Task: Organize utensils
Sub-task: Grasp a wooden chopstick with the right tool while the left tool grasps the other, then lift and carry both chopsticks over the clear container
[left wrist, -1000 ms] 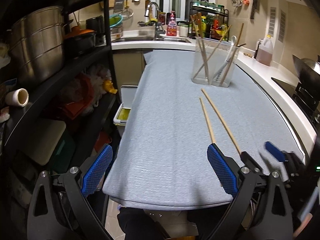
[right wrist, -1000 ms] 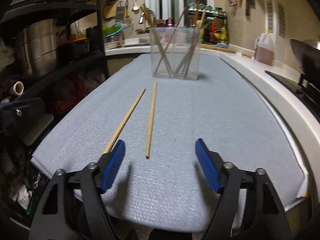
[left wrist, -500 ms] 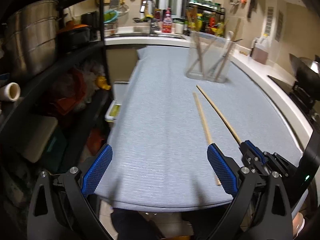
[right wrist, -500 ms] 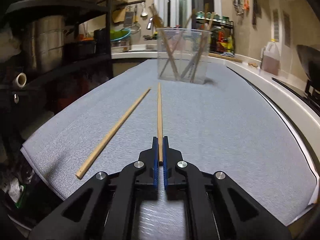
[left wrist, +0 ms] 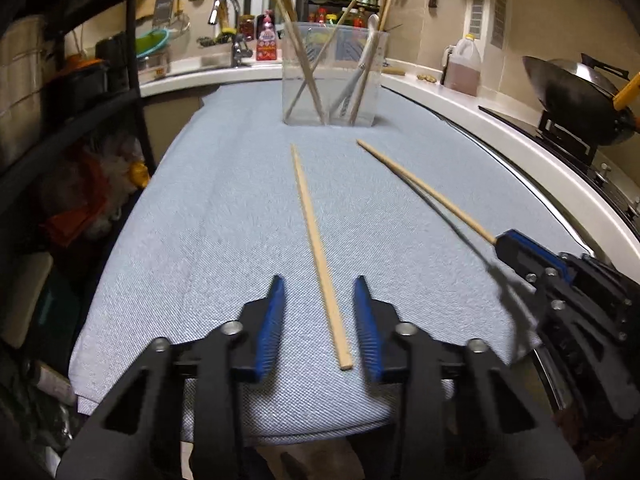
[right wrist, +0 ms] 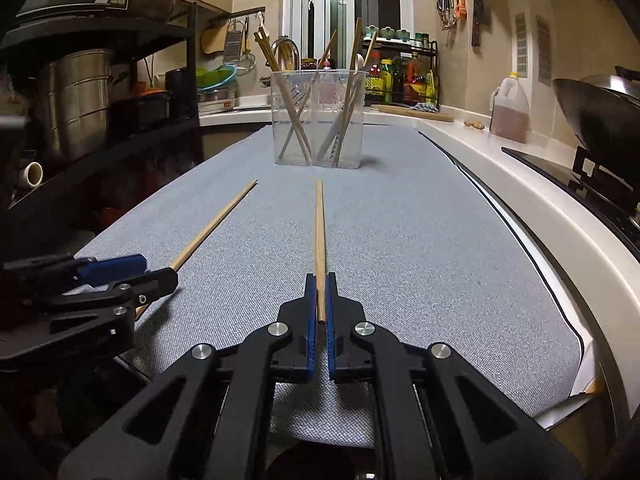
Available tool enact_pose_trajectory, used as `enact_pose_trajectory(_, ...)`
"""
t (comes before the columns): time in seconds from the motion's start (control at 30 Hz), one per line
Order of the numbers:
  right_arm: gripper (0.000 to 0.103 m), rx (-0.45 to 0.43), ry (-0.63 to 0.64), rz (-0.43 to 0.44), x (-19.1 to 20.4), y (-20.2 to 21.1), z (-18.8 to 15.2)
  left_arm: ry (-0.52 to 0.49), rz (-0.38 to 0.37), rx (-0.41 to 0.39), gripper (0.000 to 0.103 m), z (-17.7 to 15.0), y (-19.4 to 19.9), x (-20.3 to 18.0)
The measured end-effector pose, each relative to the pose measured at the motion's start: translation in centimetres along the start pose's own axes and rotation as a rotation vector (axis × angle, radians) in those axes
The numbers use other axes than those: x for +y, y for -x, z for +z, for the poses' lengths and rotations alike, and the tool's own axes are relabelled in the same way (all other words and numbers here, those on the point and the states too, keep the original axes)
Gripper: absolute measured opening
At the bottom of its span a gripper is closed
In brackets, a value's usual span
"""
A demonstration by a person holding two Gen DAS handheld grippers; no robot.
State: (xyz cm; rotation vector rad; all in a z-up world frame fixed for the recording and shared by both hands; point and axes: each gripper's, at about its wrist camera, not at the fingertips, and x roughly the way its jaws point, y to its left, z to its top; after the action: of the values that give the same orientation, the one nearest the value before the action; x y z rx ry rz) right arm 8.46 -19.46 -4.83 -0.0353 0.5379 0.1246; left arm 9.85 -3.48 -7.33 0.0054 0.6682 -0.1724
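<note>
Two wooden chopsticks lie on a grey cloth (left wrist: 220, 220) in front of a clear plastic holder (left wrist: 332, 76) that holds several chopsticks and a spoon. My left gripper (left wrist: 320, 292) straddles the near end of the left chopstick (left wrist: 312, 232); its jaws are closing and a gap shows on both sides of the stick. My right gripper (right wrist: 320, 280) is shut on the near end of the right chopstick (right wrist: 319, 232), which points at the holder (right wrist: 318, 120). The right gripper (left wrist: 508, 240) appears at the right of the left wrist view, and the left gripper (right wrist: 156, 270) at the left of the right wrist view.
A black shelf rack (left wrist: 80, 120) with pots stands along the left edge of the cloth. On the right are a white counter rim (left wrist: 520, 140), an oil jug (left wrist: 462, 66) and a wok (left wrist: 576, 96) on a stove. A sink and bottles lie behind the holder.
My right gripper has shut on the right chopstick. My left gripper has come forward and down over the left chopstick, and its wide jaws have narrowed around it.
</note>
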Motion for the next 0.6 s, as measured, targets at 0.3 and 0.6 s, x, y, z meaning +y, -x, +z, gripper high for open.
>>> enact_pose_trajectory(0.3, 0.004, 0.004, -0.026, 0.011, 0.0, 0.2, 0.1, 0.017, -0.017, -0.008, 0.006, 0.5, 0.3, 1.4)
enact_pose_trajectory(0.6, 0.004, -0.148, -0.03, 0.046, 0.4, 4.6, 4.2, 0.018, -0.055, -0.171, 0.006, 4.8, 6.1, 2.3)
